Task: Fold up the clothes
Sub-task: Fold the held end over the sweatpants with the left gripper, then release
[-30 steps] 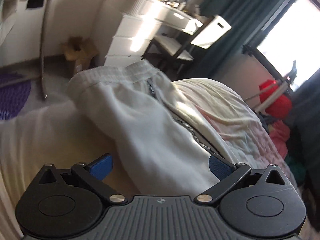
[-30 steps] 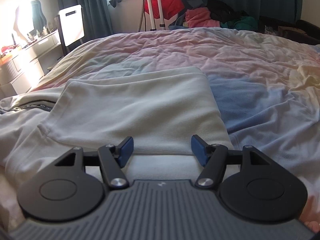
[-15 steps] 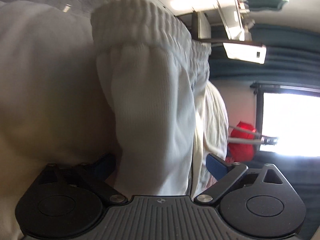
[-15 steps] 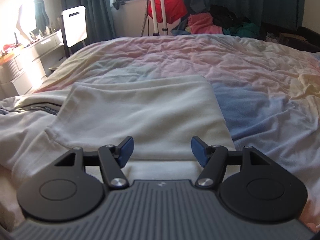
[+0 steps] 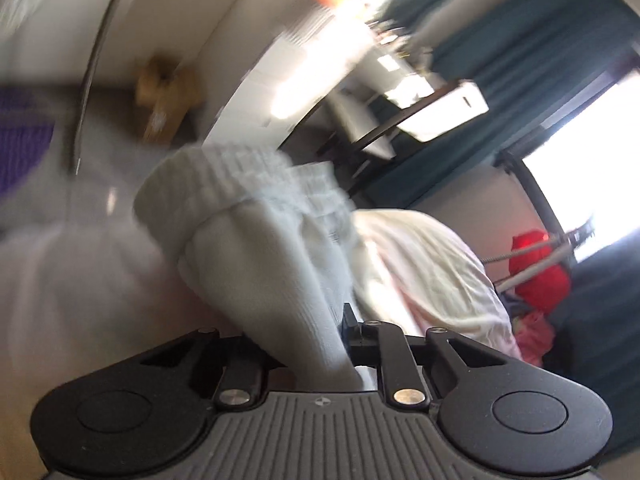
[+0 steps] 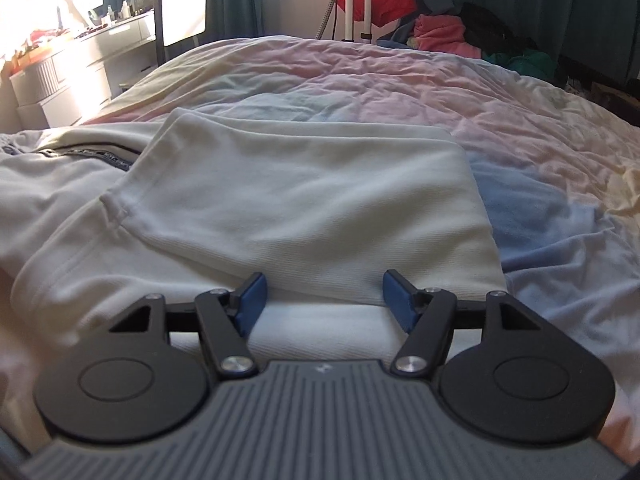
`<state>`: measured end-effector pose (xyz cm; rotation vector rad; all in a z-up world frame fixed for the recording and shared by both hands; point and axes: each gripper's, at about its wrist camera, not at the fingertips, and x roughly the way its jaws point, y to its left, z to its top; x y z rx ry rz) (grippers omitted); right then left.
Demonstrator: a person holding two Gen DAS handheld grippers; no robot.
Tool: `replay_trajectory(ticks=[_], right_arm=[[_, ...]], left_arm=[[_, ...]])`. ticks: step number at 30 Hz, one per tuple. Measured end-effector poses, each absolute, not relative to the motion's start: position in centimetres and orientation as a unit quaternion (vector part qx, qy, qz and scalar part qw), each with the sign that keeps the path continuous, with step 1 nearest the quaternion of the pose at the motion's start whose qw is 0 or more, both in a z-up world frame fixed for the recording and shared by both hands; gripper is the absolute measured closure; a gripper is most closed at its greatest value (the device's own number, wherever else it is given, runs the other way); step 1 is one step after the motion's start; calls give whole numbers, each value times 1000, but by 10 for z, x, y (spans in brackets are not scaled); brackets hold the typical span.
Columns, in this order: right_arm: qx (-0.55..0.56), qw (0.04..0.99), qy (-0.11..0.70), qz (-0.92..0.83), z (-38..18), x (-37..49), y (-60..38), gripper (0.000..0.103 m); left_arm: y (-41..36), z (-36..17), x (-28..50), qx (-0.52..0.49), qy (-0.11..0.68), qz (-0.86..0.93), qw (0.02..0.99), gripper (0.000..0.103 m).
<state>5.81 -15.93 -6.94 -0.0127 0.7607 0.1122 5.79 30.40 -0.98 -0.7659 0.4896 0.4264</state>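
A white pair of sweat shorts lies on the bed. In the left wrist view my left gripper is shut on the shorts' waistband end and holds it lifted, its ribbed elastic band bunched above the jaws. In the right wrist view the shorts' folded leg lies flat, with a dark side stripe at the left. My right gripper is open and empty, its blue pads just above the near hem.
The bed's pastel quilt spreads to the right and far side. White drawers and a chair stand left of the bed. Red and pink clothes pile beyond it, by dark curtains.
My left gripper has closed on the waistband end and lifted it, swinging the view. My right gripper has stayed open and moved a little closer over the folded leg.
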Motion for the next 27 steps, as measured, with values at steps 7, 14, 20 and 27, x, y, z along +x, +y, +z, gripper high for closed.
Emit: replay_trajectory(ticks=[7, 14, 20, 27], right_arm=[[49, 937, 345, 30, -45, 52, -189, 36], [115, 938, 327, -12, -31, 54, -238, 36], [194, 933, 296, -61, -21, 50, -302, 36], [284, 914, 270, -105, -24, 41, -347, 34]], left_arm=[[166, 64, 61, -192, 153, 164, 955, 87], [-8, 89, 82, -65, 68, 82, 992, 88], [-141, 27, 83, 48, 66, 8, 997, 88], [-238, -92, 102, 196, 138, -78, 968, 82]])
